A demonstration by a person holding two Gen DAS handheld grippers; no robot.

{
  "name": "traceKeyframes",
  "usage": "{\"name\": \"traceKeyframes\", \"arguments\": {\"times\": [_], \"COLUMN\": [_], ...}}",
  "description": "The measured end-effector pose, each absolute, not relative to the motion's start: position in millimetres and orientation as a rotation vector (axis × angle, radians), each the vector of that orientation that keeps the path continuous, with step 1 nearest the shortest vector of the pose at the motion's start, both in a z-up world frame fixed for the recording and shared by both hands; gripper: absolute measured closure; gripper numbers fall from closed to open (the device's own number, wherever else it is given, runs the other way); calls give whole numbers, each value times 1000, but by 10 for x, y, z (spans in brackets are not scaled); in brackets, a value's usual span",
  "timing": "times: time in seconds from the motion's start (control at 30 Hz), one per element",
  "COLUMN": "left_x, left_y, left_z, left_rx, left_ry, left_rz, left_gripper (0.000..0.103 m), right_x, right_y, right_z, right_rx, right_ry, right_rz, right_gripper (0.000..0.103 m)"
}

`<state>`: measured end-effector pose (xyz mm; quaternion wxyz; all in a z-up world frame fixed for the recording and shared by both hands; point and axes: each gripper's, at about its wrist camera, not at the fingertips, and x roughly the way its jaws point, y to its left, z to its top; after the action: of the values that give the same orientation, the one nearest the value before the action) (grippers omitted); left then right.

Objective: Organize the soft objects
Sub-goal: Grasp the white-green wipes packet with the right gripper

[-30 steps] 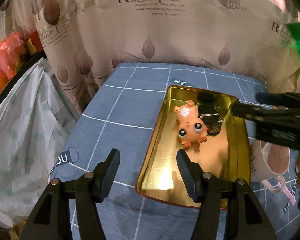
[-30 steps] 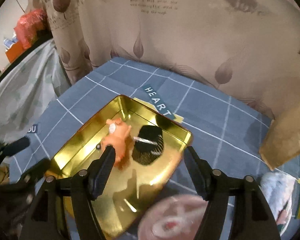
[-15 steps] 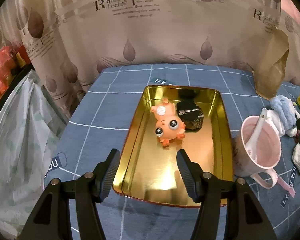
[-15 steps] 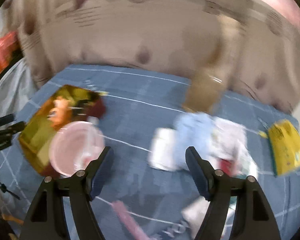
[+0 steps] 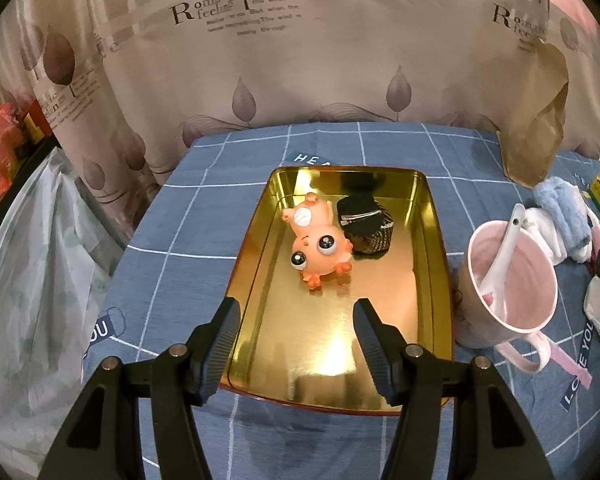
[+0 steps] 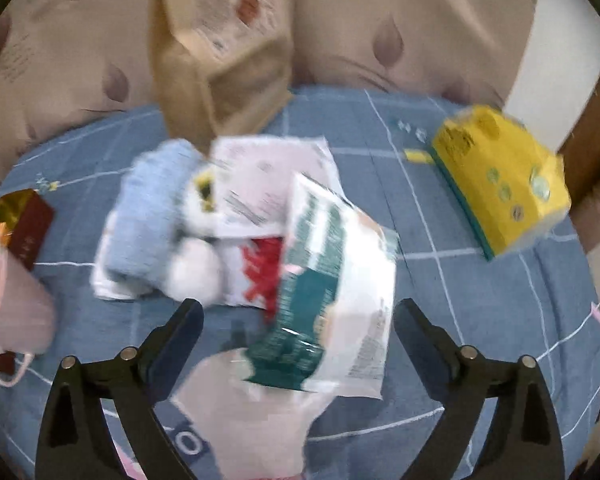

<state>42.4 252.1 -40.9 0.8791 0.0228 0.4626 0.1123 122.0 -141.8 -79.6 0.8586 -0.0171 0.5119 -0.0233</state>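
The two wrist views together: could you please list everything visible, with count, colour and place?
tray: one, gold inside, centre of the table
squishy toy: one, orange with big eyes, in the tray
pouch: one, black, in the tray, touching the toy
mug: one, pink, right of the tray
spoon: one, white, in the mug
rolled cloth: one, light blue, in the pile right of the mug
packets: several, white with green or red print, same pile; blurred
tissue pack: one, yellow, far right
paper bag: one, brown, against the curtain
tablecloth: one, blue with white grid
curtain: one, beige, leaf print
left claw: open, over the tray's near end
right claw: opening, above the packets
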Motion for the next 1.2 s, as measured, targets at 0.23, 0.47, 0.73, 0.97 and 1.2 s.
{"name": "traceKeyframes", "arguments": {"times": [0.23, 0.47, 0.73, 0.97, 1.2], "left_x": [422, 425, 422, 414, 403], "left_y": [2461, 2431, 2366, 2315, 2221], "left_z": [-418, -421, -385, -350, -292], "left_rx": [60, 62, 65, 62, 48], "left_ry": [965, 964, 954, 947, 936], "left_rz": [230, 225, 208, 190, 156], "left_gripper": [43, 43, 43, 43, 43], "right_x": [1315, 1374, 1324, 1130, 1091], "right_y": [-1602, -1619, -1581, -1540, -1685], "right_z": [-1146, -1241, -1208, -1152, -1137], "right_rx": [47, 9, -15, -25, -8], "right_ry": [1144, 1103, 1036, 1003, 998], "right_rz": [-74, -84, -62, -37, -42], "right_gripper": [8, 7, 22, 29, 29]}}
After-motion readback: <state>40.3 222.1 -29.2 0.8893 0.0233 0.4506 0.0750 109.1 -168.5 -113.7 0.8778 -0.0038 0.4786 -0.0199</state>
